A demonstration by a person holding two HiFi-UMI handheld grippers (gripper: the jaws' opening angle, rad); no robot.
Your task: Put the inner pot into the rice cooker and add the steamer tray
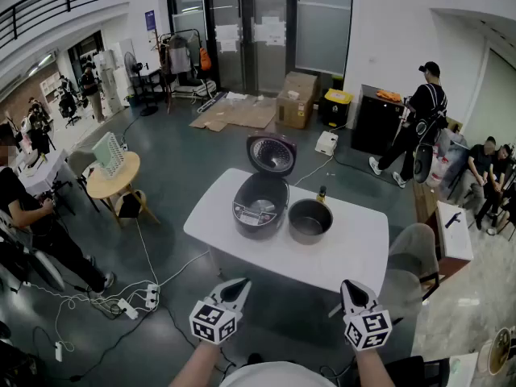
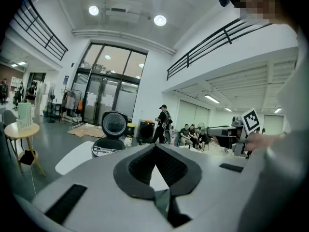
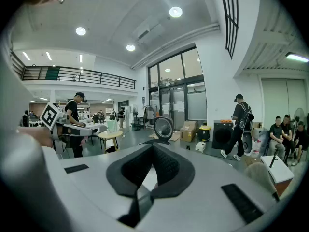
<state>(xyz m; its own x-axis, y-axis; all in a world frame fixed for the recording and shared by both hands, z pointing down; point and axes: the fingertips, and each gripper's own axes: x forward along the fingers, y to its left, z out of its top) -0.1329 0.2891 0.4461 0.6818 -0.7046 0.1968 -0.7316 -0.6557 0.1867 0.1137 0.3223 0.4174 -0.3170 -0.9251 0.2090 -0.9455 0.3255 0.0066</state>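
A dark rice cooker (image 1: 260, 205) stands on the white table (image 1: 355, 256), its lid (image 1: 271, 153) raised at the back. The metal inner pot (image 1: 310, 220) sits on the table just right of the cooker. Both grippers hang well short of the table's near edge. My left gripper (image 1: 240, 285) is shut with nothing in it, and so is my right gripper (image 1: 347, 289). In the left gripper view the shut jaws (image 2: 155, 148) point at the table, with the cooker (image 2: 109, 142) beyond them to the left. In the right gripper view the cooker's lid (image 3: 163, 128) shows above the shut jaws (image 3: 153, 148).
A small dark bottle (image 1: 322, 193) stands behind the pot. A grey chair (image 1: 409, 258) is at the table's right end. Cables and a power strip (image 1: 137, 300) lie on the floor at the left, near a round wooden table (image 1: 113, 177). People stand and sit around the hall.
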